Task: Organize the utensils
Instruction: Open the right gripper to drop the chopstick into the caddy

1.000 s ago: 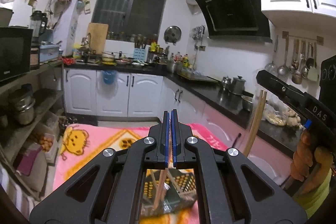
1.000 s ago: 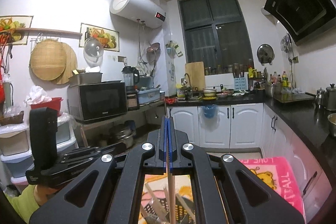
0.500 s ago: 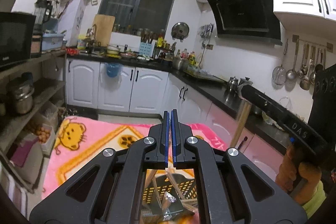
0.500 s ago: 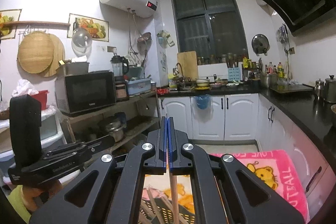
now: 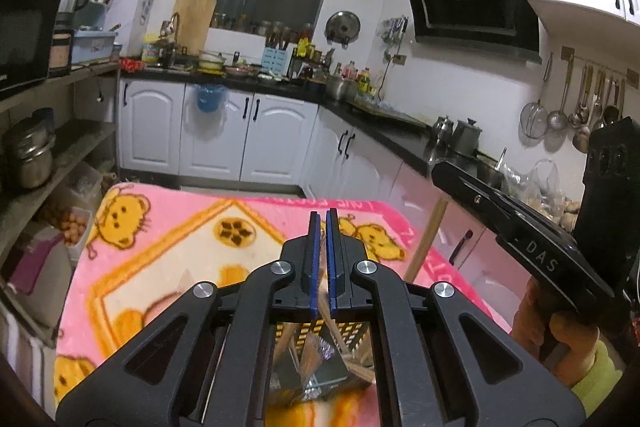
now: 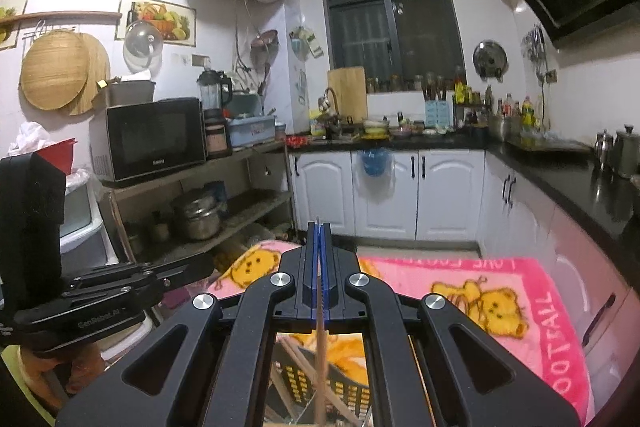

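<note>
Both views have tipped down since a second ago: more of the pink blanket (image 5: 160, 259) fills the lower frame, and the basket (image 6: 320, 383) now shows under each gripper.

My right gripper (image 6: 319, 267) is clamped on a chopstick (image 6: 320, 339), which runs down from between the blue pads at lower centre into the basket. In the left view the same stick (image 5: 426, 239) shows at right, slanting below the right tool. My left gripper (image 5: 320, 259) has its pads nearly together with a thin gap; a stick seems to cross just beneath them, but I cannot tell whether it is pinched or merely behind.

The basket sits on the blanket, at the bottom centre of both frames, with several loose chopsticks (image 6: 292, 359) leaning criss-cross inside.

What worries me: the held stick is gripped near its top, so its tip can swing and catch on the crossed sticks or the basket's mesh wall. Pushing down then would tilt the basket on the soft blanket or lever sticks out. The two tools are also near each other, and a careless turn could knock them together.
</note>
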The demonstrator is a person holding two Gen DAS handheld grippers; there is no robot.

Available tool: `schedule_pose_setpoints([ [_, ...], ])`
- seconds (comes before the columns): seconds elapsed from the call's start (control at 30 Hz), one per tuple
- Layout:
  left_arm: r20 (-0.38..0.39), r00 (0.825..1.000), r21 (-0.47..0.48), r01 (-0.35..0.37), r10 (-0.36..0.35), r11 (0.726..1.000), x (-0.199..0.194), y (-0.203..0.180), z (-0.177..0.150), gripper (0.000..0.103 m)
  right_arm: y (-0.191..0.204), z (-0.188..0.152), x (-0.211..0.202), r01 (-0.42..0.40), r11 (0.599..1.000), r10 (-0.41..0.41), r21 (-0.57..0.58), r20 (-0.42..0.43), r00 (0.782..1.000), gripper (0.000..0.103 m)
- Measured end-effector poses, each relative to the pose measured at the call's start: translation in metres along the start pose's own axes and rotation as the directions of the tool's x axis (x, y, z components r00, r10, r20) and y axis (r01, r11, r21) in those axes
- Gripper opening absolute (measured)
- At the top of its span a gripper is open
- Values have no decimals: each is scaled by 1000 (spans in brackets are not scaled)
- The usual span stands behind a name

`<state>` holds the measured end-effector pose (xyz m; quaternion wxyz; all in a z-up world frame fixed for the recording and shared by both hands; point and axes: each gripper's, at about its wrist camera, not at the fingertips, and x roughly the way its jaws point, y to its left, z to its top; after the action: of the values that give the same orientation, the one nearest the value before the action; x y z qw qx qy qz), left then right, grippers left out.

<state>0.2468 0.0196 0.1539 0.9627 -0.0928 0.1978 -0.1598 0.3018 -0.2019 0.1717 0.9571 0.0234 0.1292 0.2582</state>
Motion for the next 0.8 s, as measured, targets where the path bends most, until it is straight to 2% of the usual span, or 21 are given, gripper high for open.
schedule_pose_setpoints([
  [0.1,-16,1000,-7,-6,6,1000,2,2,-5,1,-2,-8,1,5,1000,-5,7,-29,1000,3],
  [0.27,-35,999,-19,-16,15,1000,1,8,-14,1,-11,-20,-8,18,999,-16,43,-56,998,13],
  [0.37,-42,999,-28,-25,23,999,-3,11,-17,5,-18,-25,-14,22,997,-17,70,-69,997,14],
  [0.5,-33,999,-30,-40,39,999,-12,13,-21,19,-24,-31,-26,24,996,-17,87,-77,997,22],
  [0.57,-36,998,-36,-44,43,998,-18,15,-23,22,-25,-35,-34,30,996,-23,85,-84,996,25],
  [0.63,-37,998,-37,-42,40,998,-22,14,-26,31,-27,-40,-40,31,996,-23,86,-90,996,27],
  [0.8,-41,999,-43,-33,32,999,-32,13,-35,46,-26,-51,-54,32,996,-23,82,-107,994,37],
])
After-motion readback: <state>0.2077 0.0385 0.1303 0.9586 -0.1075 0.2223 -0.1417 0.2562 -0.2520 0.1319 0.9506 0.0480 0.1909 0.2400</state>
